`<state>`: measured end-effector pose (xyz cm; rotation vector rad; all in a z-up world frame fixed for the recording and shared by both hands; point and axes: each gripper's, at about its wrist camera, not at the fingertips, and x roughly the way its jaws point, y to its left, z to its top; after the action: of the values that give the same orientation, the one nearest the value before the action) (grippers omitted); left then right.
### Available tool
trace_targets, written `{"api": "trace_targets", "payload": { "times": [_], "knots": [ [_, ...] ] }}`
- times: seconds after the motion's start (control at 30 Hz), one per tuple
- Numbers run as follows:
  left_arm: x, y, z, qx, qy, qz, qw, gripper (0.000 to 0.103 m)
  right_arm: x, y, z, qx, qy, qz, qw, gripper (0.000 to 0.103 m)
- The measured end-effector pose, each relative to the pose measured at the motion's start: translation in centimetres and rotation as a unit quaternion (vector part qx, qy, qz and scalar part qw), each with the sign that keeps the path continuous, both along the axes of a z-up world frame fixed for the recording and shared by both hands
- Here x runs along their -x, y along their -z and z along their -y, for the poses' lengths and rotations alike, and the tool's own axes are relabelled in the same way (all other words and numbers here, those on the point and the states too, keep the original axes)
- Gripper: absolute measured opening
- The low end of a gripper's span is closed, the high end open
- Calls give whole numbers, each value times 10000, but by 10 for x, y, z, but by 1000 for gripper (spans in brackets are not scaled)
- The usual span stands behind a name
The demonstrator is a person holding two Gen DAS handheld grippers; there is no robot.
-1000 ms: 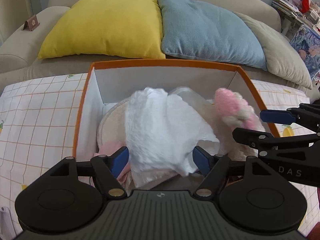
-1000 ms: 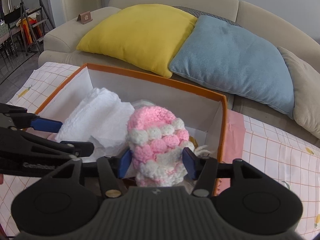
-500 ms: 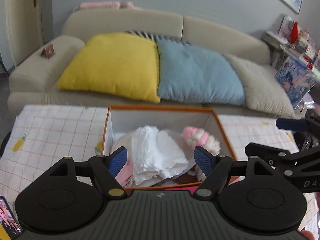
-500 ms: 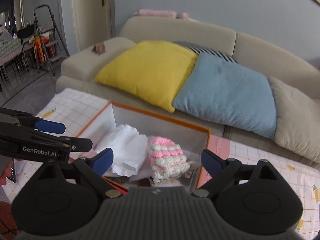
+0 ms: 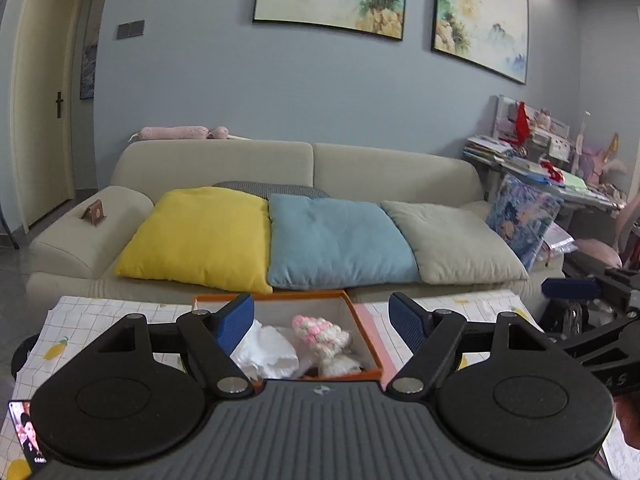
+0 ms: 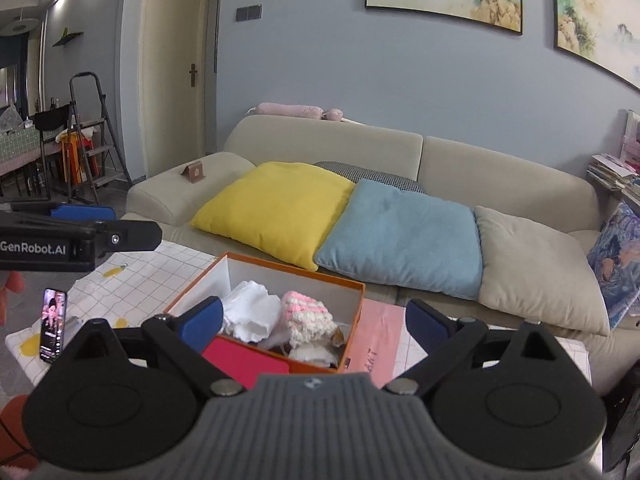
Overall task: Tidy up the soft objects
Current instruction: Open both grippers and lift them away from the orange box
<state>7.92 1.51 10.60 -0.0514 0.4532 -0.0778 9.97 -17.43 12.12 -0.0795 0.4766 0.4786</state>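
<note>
I've pulled both grippers back, left gripper (image 5: pixel 321 317) gaping empty and right gripper (image 6: pixel 314 319) opening empty; white cloth (image 6: pixel 250 316) and pink knit hat (image 6: pixel 306 317) now lie released in the orange box (image 6: pixel 354 320) mid-tablecloth, placement looks done.

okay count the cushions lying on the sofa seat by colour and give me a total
Yellow cushion: 1
Blue cushion: 1
Beige cushion: 1
Checked cushion, mostly hidden behind the others: 1
Printed cushion at the sofa's far end: 1
Total: 5
</note>
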Motion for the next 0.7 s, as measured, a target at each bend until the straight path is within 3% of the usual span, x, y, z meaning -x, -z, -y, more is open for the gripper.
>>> {"api": "trace_targets", "payload": {
  "times": [0.23, 0.47, 0.7],
  "knots": [
    [28, 34, 23, 110, 85, -493, 9987, 90, 54, 25, 31, -128, 736, -166, 9971, 100],
    [52, 82, 27, 44, -148, -851, 9962, 90, 86, 80, 40, 16, 1853, -67, 9827, 100],
    [66, 105, 25, 119, -145, -1107, 9937, 90, 86, 122, 30, 145, 1923, -700, 9787, 100]
  ]
}}
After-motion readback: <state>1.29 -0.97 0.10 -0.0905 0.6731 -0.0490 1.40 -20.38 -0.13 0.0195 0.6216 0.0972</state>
